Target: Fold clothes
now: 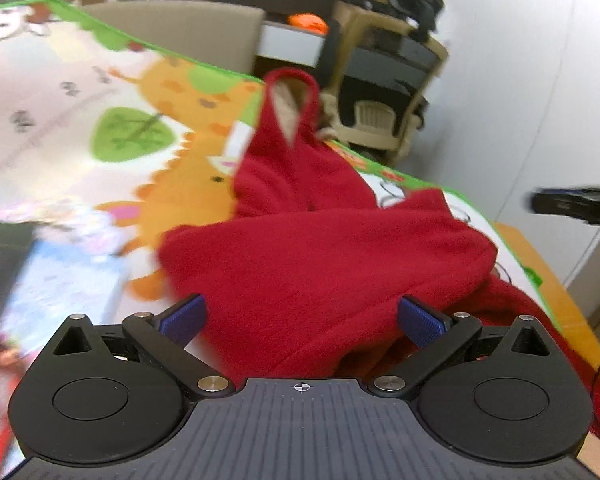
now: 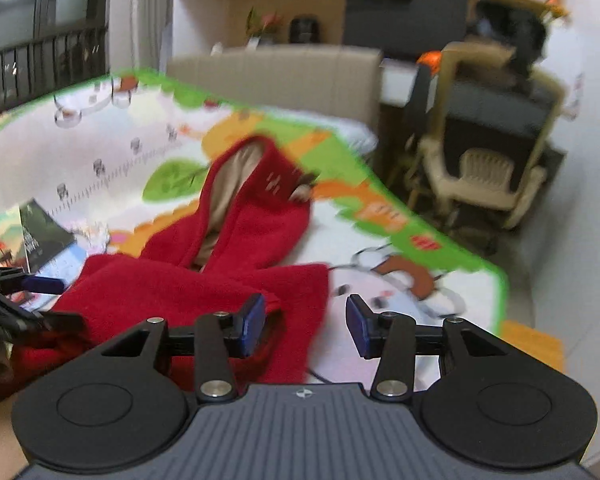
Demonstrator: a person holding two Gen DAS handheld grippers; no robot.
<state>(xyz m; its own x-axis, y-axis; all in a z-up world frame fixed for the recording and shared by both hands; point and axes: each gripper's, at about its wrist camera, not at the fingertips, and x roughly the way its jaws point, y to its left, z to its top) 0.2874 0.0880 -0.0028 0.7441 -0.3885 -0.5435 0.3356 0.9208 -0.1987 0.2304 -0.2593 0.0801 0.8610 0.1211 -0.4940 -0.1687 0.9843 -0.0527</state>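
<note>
Motion-blurred play mat (image 1: pixel 80 92), red hoodie's (image 1: pixel 324 256) near part hidden behind left gripper (image 1: pixel 302 320)

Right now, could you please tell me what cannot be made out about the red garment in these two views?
- Left wrist view: the red hooded garment's near part is hidden behind the left gripper.
- Right wrist view: its left portion is hidden behind the right gripper body.
- Both views: motion blur hides seams and sleeves.

No legible txt anywhere.
</note>
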